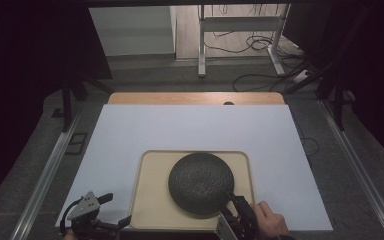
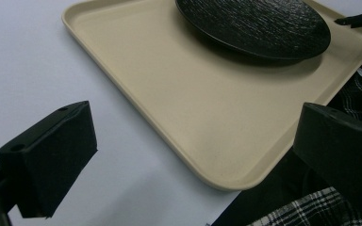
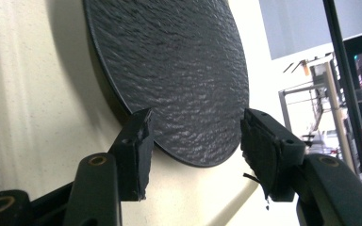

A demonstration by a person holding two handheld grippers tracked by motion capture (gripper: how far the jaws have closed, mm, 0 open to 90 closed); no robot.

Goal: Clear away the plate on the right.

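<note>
Here we are looking at a round black plate (image 1: 201,183) with a rough, rippled surface, lying flat on a smooth beige tray (image 1: 152,200) with rounded corners — being round, it is showing no long axis. The right gripper (image 1: 231,198) is sitting at the plate's near rim, its 2 jaws spread apart and pinching nothing; its own view is showing the rim between them, untouched. The left gripper (image 1: 114,209) is waiting wide open beside the tray's near left corner, over the white table (image 1: 190,127) — its view is catching the tray's raised lip.
</note>
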